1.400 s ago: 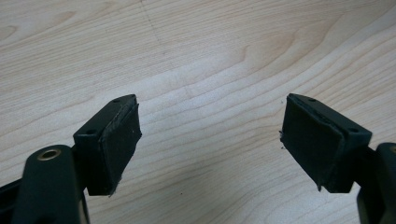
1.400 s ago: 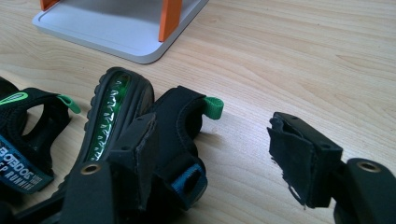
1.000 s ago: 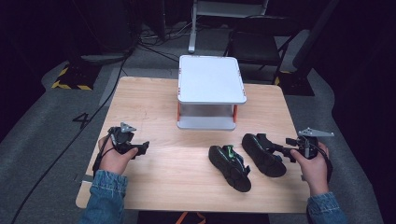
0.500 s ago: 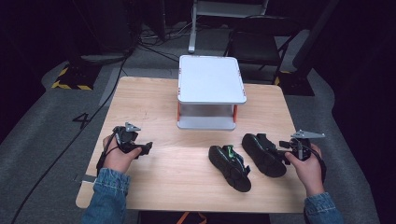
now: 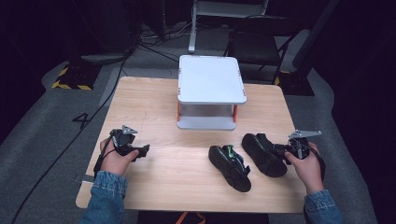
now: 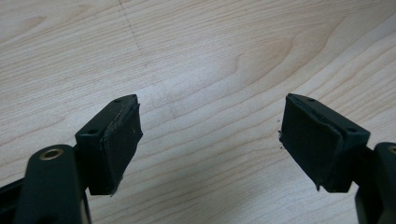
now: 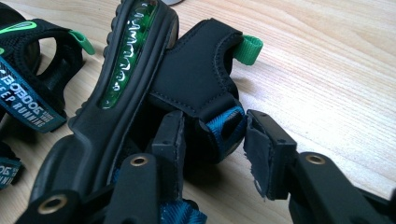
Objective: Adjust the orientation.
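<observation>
Two black sandals with green and blue trim lie at the front right of the wooden table. My right gripper is at the heel of the right sandal. In the right gripper view this sandal is tipped on its side. The right gripper is shut on its black and blue heel strap. The left sandal lies just beside it. My left gripper rests low at the front left, open over bare wood.
A white two-level stand with orange posts sits at the table's middle back. Behind the table are a dark chair and cables on the floor. Bare wood stretches between the two grippers and left of the stand.
My right gripper has moved left up to the right sandal's heel and closed on its strap. The left gripper has barely shifted.
</observation>
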### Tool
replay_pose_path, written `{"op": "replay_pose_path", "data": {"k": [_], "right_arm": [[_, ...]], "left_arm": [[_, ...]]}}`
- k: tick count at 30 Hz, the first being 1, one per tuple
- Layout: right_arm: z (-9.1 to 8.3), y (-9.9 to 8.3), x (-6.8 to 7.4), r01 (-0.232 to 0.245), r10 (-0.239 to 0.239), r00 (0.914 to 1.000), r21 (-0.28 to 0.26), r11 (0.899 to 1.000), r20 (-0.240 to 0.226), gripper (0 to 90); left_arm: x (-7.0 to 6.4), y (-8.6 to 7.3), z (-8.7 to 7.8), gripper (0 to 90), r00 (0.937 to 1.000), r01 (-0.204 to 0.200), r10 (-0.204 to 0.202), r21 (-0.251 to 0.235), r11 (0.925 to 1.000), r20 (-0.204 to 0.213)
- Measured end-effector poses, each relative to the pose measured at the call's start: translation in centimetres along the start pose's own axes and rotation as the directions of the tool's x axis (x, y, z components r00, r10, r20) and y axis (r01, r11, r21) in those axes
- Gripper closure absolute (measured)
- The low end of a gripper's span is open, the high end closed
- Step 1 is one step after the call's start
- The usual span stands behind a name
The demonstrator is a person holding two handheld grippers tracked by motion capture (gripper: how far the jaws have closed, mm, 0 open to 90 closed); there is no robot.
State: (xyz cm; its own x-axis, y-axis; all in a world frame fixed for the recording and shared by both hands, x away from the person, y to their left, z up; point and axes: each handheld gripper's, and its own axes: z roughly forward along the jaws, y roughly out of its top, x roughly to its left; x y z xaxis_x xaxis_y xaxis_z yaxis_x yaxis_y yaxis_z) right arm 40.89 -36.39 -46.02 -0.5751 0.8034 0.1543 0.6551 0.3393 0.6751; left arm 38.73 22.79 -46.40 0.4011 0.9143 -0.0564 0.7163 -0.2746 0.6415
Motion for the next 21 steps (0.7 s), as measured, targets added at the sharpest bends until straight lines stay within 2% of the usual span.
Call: {"op": "replay_pose_path", "data": {"k": [1, 5, 10, 14, 15, 17, 18, 19, 20, 21], "right_arm": [[0.0, 0.0, 0.0, 0.001, -0.001, 1.0, -0.002, 1.0, 0.0, 60.0], [-0.1, 0.0, 0.2, 0.051, -0.051, 0.9985, -0.005, 0.999, 0.02, 66.7], [-1.3, 0.6, 1.0, 0.097, -0.096, 0.9949, -0.038, 0.995, 0.029, 70.7], [-2.6, 1.3, 1.6, 0.177, -0.174, 0.9816, -0.041, 0.983, 0.079, 70.8], [-3.0, 1.4, 1.7, 0.198, -0.194, 0.9746, -0.028, 0.98, 0.113, 70.9], [-3.6, 1.6, 2.0, 0.239, -0.234, 0.9552, -0.001, 0.971, 0.181, 70.8], [-3.8, 1.7, 2.2, 0.256, -0.254, 0.9425, 0.017, 0.966, 0.217, 70.8], [-3.9, 1.8, 2.3, 0.28, -0.281, 0.9251, 0.041, 0.959, 0.256, 70.8], [-3.9, 1.9, 2.5, 0.296, -0.301, 0.9125, 0.061, 0.953, 0.277, 70.6], [-3.8, 1.9, 2.8, 0.308, -0.315, 0.906, 0.07, 0.949, 0.282, 70.5]], "left_arm": [[0.0, 0.0, 0.0, 21.1, 1.0, 0.0, 0.0, 0.005, 1.0, 0.004], [-0.1, 0.0, 0.2, 21.0, 1.0, 0.001, -0.001, 0.003, 1.0, 0.005], [0.0, 0.1, 0.3, 21.1, 1.0, -0.002, 0.002, 0.007, 1.0, 0.008], [-0.1, 0.0, 0.4, 21.1, 1.0, 0.001, -0.001, 0.008, 1.0, 0.009], [0.0, 0.0, 0.4, 21.1, 0.9999, 0.001, -0.001, 0.007, 1.0, 0.011], [0.0, 0.0, 0.4, 21.0, 0.9999, 0.003, -0.003, 0.008, 1.0, 0.012], [0.0, 0.0, 0.4, 21.1, 0.9999, 0.005, -0.006, 0.006, 1.0, 0.012], [0.0, 0.0, 0.4, 21.1, 0.9999, 0.005, -0.005, 0.007, 1.0, 0.015], [0.0, 0.0, 0.4, 21.1, 0.9999, 0.005, -0.005, 0.007, 1.0, 0.015], [0.0, -0.1, 0.5, 21.1, 0.9999, 0.004, -0.004, 0.007, 1.0, 0.009]]}}
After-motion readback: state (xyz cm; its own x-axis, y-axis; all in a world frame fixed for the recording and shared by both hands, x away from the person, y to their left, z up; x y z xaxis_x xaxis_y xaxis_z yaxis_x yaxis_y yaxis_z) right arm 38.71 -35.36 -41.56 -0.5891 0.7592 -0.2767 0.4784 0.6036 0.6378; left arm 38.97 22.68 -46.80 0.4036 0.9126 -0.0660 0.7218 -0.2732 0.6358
